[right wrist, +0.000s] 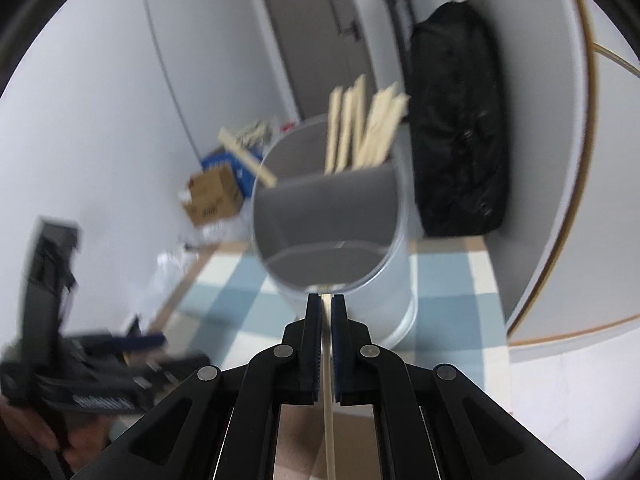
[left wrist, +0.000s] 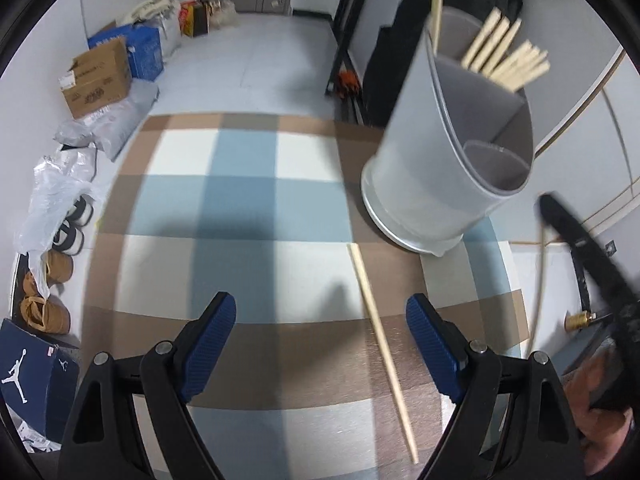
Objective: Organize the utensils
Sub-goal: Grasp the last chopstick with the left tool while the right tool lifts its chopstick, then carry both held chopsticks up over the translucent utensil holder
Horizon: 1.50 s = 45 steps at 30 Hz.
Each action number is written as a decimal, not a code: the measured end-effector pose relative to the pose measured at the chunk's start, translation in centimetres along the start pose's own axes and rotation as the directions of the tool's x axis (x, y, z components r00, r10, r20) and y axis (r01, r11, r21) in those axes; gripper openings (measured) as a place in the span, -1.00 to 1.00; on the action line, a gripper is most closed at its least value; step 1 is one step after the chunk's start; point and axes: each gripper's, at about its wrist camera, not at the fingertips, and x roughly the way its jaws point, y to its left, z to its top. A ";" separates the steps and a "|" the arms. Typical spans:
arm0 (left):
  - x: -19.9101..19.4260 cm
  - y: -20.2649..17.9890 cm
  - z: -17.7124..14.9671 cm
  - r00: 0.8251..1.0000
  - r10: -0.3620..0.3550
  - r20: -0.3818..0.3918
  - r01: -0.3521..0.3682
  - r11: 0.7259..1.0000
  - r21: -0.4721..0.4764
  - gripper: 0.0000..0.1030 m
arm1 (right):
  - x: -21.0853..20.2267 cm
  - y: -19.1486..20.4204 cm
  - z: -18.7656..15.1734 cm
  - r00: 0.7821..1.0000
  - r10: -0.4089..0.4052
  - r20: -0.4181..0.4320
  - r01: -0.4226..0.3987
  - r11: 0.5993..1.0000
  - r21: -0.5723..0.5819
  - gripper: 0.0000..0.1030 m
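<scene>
A pale wooden chopstick (left wrist: 384,354) lies on the checked tablecloth (left wrist: 240,200), running towards me between the blue pads of my left gripper (left wrist: 324,340), which is open just above it, nearer its right pad. My right gripper (right wrist: 327,300) is shut on another chopstick (right wrist: 328,400), held lengthwise in front of the grey divided utensil holder (right wrist: 332,240). The holder (left wrist: 440,160) stands at the table's far right. Its back compartment holds several chopsticks (left wrist: 504,56), and a single one (left wrist: 438,8) leans apart from them. In the left wrist view the right gripper (left wrist: 548,206) shows blurred at the right edge.
Left of the table, cardboard boxes (left wrist: 98,76), plastic bags (left wrist: 60,192) and shoes (left wrist: 52,312) line the floor by the wall. A black bag (right wrist: 456,132) hangs right behind the holder. The table edge runs close to the holder's right side.
</scene>
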 end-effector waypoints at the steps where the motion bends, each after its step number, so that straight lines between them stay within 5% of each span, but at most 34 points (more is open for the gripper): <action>1: 0.5 -0.3 0.2 1.000 0.007 -0.018 -0.008 1.000 -0.010 0.63 | -0.3 -0.4 0.2 1.000 0.007 0.015 -0.007 1.000 0.023 -0.93; 6: 2.9 -1.7 1.2 0.994 0.022 -0.105 -0.028 0.998 -0.063 0.53 | -1.8 -2.3 1.4 0.994 0.041 0.106 -0.053 0.992 0.115 -0.93; 8: 3.4 -2.3 1.5 0.992 0.054 -0.118 -0.063 0.996 -0.068 0.36 | -2.4 -2.8 1.7 0.989 0.054 0.136 -0.072 0.988 0.136 -0.93; 13: 4.0 -3.4 1.7 0.982 0.134 -0.130 -0.143 0.988 -0.064 0.33 | -3.9 -4.0 2.1 0.971 0.061 0.229 -0.103 0.979 0.178 -0.93; 16: 4.8 -3.7 1.5 0.976 0.153 -0.157 -0.165 0.984 -0.065 -0.15 | -4.5 -4.5 2.1 0.962 0.054 0.268 -0.109 0.975 0.192 -0.93; 20: 4.7 -4.3 1.1 0.972 0.187 -0.141 -0.195 0.980 -0.043 -0.36 | -5.3 -4.9 2.1 0.960 0.046 0.275 -0.104 0.974 0.201 -0.93; 24: 4.1 -3.5 0.8 0.974 0.194 -0.118 -0.205 0.975 -0.086 -0.94 | -5.8 -5.1 2.0 0.959 0.047 0.281 -0.109 0.972 0.209 -0.93; 28: 3.2 -1.6 0.1 0.988 0.117 -0.099 -0.133 0.975 -0.177 -0.96 | -5.9 -5.0 2.1 0.957 0.050 0.285 -0.112 0.972 0.206 -0.93; 34: 1.7 0.0 -1.2 0.994 0.107 -0.033 -0.112 0.964 -0.240 -0.97 | -5.6 -4.8 1.9 0.961 0.046 0.273 -0.103 0.975 0.196 -0.93; 38: -1.3 1.0 -2.0 0.994 0.075 0.082 -0.049 0.959 -0.280 -0.97 | -5.5 -4.8 1.9 0.962 0.039 0.269 -0.093 0.977 0.193 -0.93; 45: -7.2 0.3 -2.9 0.945 0.043 0.324 0.040 0.969 -0.243 -0.97 | -5.5 -4.2 2.0 0.964 0.046 0.261 -0.092 0.982 0.166 -0.93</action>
